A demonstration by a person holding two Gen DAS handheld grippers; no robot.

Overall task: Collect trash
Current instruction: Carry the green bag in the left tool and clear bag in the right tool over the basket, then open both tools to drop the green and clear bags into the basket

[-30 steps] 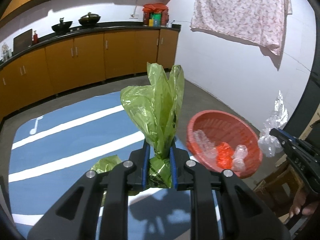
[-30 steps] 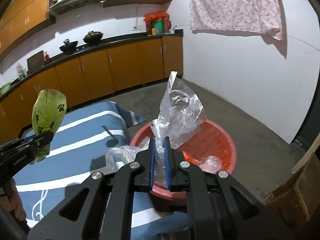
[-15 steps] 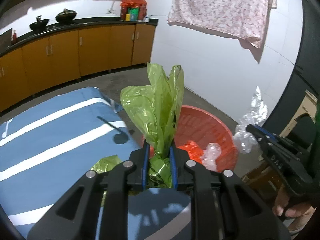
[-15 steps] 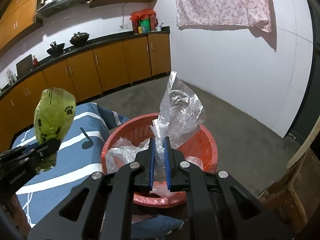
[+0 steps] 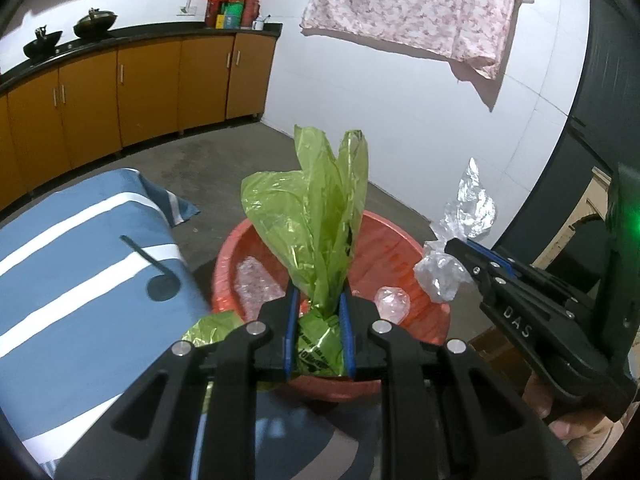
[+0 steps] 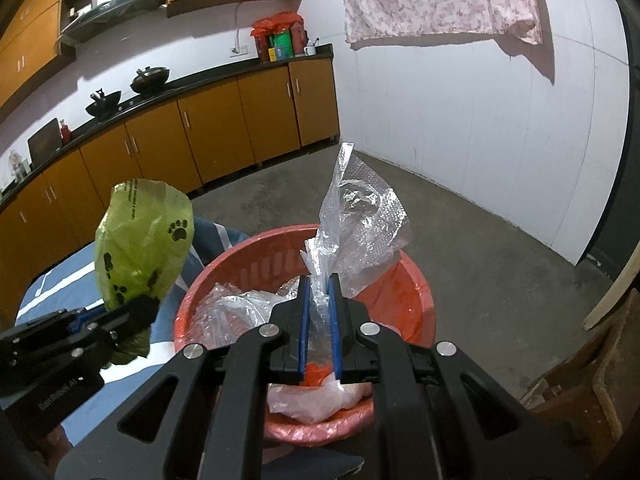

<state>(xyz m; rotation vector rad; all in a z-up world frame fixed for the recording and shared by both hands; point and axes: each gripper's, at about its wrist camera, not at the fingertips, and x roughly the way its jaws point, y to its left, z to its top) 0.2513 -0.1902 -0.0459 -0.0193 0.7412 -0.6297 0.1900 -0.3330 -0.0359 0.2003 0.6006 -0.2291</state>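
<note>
My left gripper (image 5: 318,332) is clamped on a green plastic bag (image 5: 316,216), crumpled, sticking up between the fingers. My right gripper (image 6: 319,334) pinches a clear plastic wrapper (image 6: 356,220). Just beyond both tips sits the red basin (image 6: 416,280), clear scraps already inside. Left of it, blue striped cloth (image 5: 80,248). Far off, orange cabinets (image 6: 224,124).

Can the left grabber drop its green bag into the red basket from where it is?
Probably yes. The left gripper, shut on the green bag, looks to be over the near rim of the red basket. The basket's open top shows only loose clear plastic inside, and the right gripper is off to the side.
</note>
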